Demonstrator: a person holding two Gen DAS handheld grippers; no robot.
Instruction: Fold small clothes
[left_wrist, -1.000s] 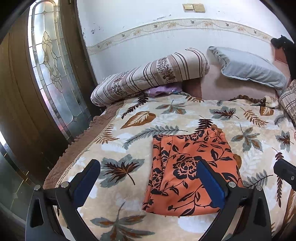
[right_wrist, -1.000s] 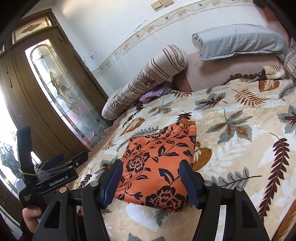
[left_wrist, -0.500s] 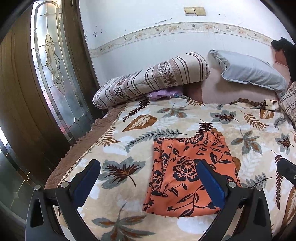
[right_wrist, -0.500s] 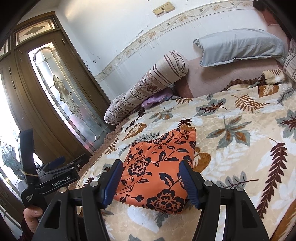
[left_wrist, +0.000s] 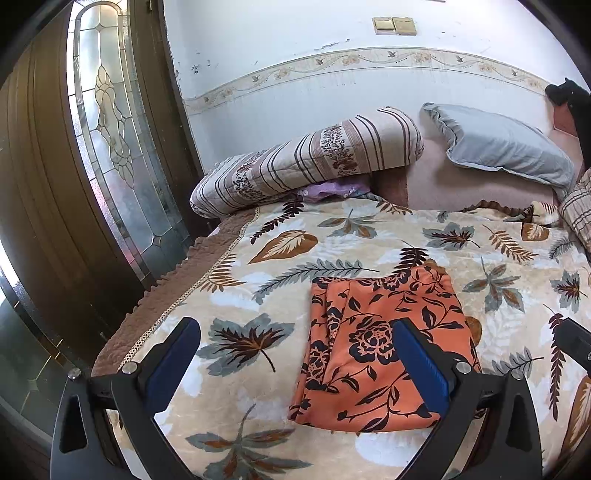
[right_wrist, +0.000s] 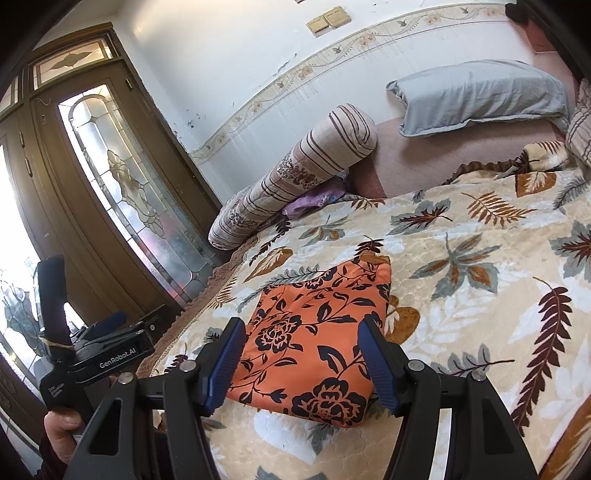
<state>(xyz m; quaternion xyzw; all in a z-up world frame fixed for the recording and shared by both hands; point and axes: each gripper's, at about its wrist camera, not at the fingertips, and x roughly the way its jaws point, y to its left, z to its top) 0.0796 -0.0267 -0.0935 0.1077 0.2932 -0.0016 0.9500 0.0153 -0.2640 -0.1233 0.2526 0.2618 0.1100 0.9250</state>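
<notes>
— Little has been shifted since a second ago: both views have been tipped slightly upward, so that more of the wall is taken in, while the folded orange floral garment (left_wrist: 384, 350) has been left where it lay on the bed.

— How is the garment placed against the left gripper (left_wrist: 295, 362)?

— It is seen beyond and mostly to the right of the gap. The gripper's right finger is laid over the garment's lower right part in the picture, but whether it is touched cannot be told. The jaws are spread wide, and nothing is pinched between them; only the leaf-patterned blanket (left_wrist: 258, 266) is seen in the gap.

— And the right gripper (right_wrist: 303, 354)?

— Its jaws are held apart, and the garment (right_wrist: 314, 343) is framed between the blue pads, lying flat on the blanket (right_wrist: 480, 258). The pads are not pressed on the cloth.

— Is the other tool seen from that side?

— Yes, the left gripper (right_wrist: 110, 325) is seen at the lower left edge, held in a hand (right_wrist: 61, 424), off the near side of the bed, apart from the garment.

— What lies beyond?

— A striped bolster (left_wrist: 306, 162) and a grey pillow (left_wrist: 506, 147) are set against the wall, well apart from the garment.
</notes>
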